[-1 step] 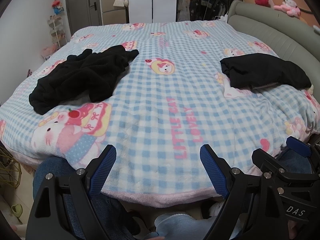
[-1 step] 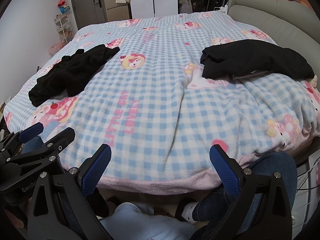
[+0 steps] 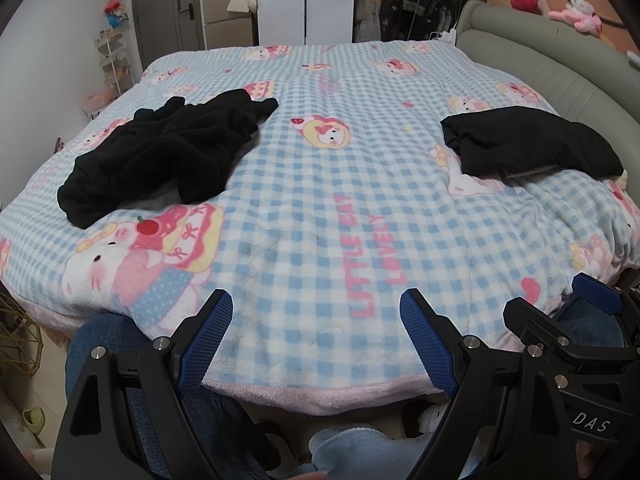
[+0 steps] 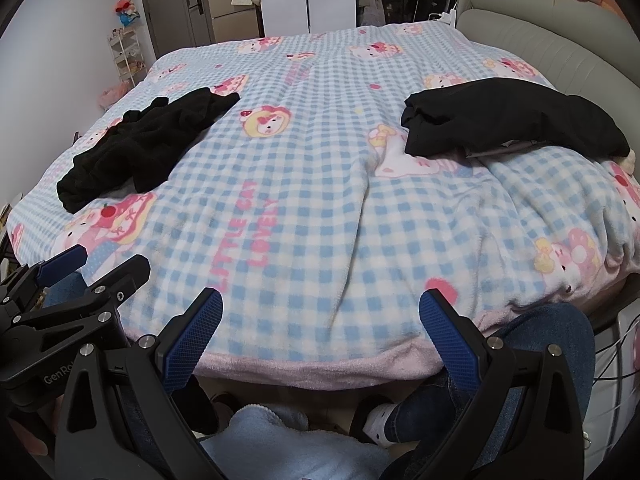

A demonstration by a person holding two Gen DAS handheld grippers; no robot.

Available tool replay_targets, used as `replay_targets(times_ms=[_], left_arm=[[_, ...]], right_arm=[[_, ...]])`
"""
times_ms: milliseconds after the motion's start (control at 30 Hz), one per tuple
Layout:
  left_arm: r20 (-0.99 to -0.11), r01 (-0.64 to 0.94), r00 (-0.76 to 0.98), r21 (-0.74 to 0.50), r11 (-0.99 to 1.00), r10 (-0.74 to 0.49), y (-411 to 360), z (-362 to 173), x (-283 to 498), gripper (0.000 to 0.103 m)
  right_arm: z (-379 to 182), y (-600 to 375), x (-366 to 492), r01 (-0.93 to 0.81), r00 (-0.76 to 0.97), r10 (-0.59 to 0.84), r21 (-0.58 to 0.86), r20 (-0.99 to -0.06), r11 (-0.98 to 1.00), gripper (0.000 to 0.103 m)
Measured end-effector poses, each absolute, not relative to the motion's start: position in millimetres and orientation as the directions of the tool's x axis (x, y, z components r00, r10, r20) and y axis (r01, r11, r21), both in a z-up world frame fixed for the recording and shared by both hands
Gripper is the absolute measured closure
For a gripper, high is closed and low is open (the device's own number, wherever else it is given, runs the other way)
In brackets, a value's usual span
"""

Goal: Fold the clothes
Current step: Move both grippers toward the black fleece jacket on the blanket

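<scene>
My left gripper (image 3: 316, 344) hangs at the near edge of the bed, its blue fingers (image 3: 206, 340) spread wide and empty. My right gripper (image 4: 320, 344) sits beside it, fingers (image 4: 448, 340) likewise released, grasping nothing. On the blue checked blanket (image 3: 320, 208) a crumpled black garment (image 3: 160, 156) lies on the far left, well apart from a folded black garment (image 3: 528, 144) on the right near the grey headboard (image 3: 560, 60). My knees in jeans (image 4: 552, 344) show below the blanket's pink edge.
</scene>
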State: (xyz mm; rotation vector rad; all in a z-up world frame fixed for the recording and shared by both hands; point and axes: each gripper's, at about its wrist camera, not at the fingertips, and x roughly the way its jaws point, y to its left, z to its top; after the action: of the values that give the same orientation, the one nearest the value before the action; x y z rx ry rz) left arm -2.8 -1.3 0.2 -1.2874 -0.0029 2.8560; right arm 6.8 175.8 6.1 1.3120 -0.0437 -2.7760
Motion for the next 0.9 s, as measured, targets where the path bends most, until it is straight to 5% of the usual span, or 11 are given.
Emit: replay_targets(times_ms=[900], left_arm=[[-0.761, 0.027, -0.648, -0.076, -0.997, 0.041, -70, 8, -89, 0.016]], right_arm=[[10, 125, -78, 0.128, -0.6, -0.093, 0.02, -0.795, -0.992, 0.003]])
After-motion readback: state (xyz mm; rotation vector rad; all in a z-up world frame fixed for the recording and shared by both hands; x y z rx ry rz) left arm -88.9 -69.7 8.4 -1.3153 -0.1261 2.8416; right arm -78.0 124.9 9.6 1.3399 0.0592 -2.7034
